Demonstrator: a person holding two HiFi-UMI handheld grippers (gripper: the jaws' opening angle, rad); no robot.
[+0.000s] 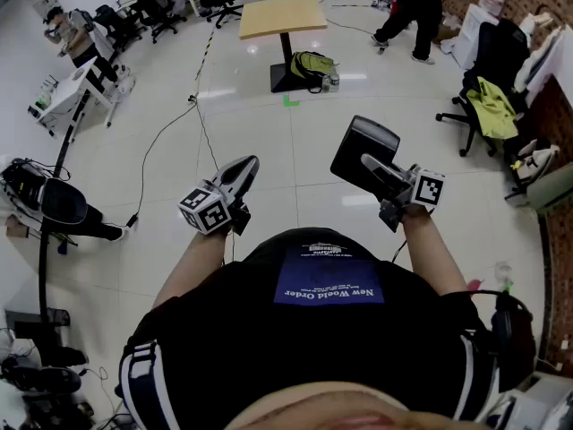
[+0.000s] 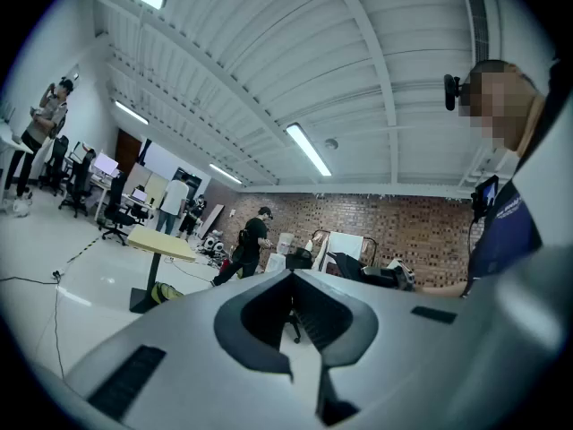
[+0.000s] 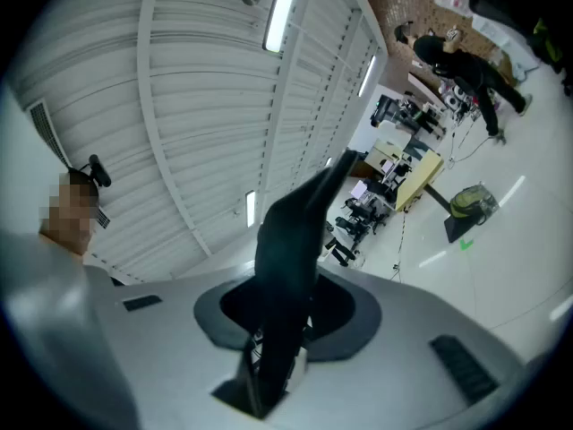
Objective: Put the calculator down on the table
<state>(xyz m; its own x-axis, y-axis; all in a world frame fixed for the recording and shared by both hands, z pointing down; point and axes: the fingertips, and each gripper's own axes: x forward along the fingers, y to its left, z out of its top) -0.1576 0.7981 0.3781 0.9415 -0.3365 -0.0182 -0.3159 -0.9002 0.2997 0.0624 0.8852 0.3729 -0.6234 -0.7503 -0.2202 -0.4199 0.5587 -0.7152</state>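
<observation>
I stand on a glossy white floor with a gripper in each hand. My right gripper [image 1: 374,168] is shut on a black calculator [image 1: 360,148], held by its lower edge so that it sticks up and forward at chest height. In the right gripper view the calculator [image 3: 291,236] rises edge-on from between the jaws. My left gripper [image 1: 247,167] is shut with nothing in it, and its tips [image 2: 292,280] point level into the room. The wooden table [image 1: 282,14] stands some way ahead on a black pedestal; it also shows as the table [image 2: 161,243] at left and the table [image 3: 421,176].
A green backpack [image 1: 312,65] lies at the table's foot. Cables [image 1: 170,125] run over the floor at left, by a black stand [image 1: 54,202]. An office chair with a yellow-green jacket [image 1: 491,106] is at right. A person [image 1: 414,7] walks behind the table.
</observation>
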